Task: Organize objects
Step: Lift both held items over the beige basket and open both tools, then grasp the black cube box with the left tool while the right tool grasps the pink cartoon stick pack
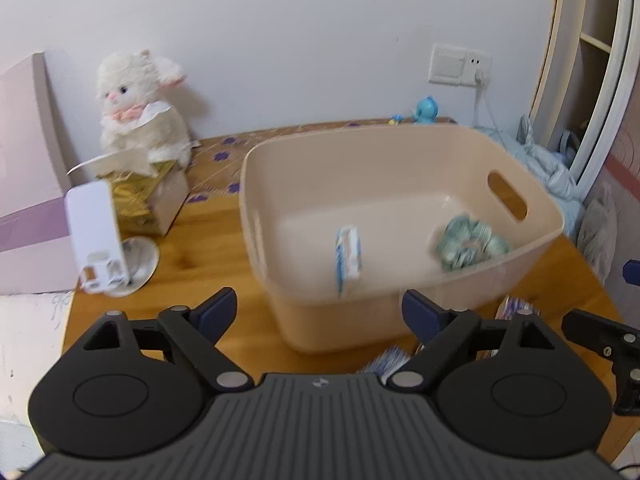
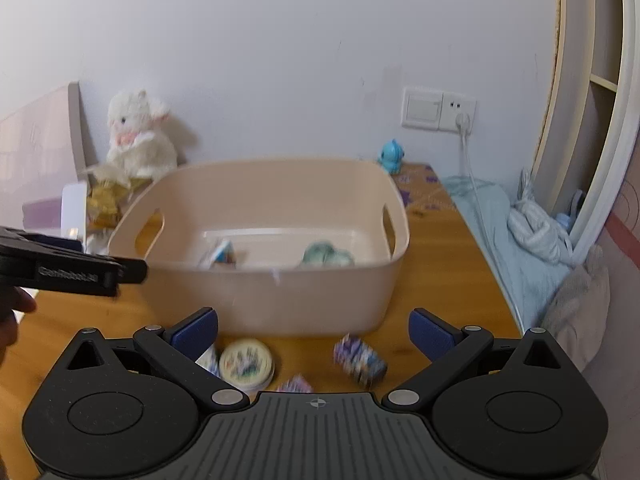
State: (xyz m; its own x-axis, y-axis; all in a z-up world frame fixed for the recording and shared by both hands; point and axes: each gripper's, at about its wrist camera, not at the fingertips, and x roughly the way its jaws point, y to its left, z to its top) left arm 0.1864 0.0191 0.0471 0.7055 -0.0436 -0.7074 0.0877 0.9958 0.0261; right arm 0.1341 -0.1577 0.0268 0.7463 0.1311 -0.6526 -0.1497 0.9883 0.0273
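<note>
A beige plastic bin stands on the wooden table. Inside it, a small white-and-blue packet looks blurred and stands on edge, and a green scrunchie lies at the right. My left gripper is open and empty, just in front of the bin. My right gripper is open and empty, above a round tin, a small purple packet and other packets on the table in front of the bin. The left gripper's side shows in the right wrist view at the left edge.
A white plush toy sits on a gold-topped box at the back left, with a white device on a dish beside it. A blue figurine stands by the wall. Bedding lies past the table's right edge.
</note>
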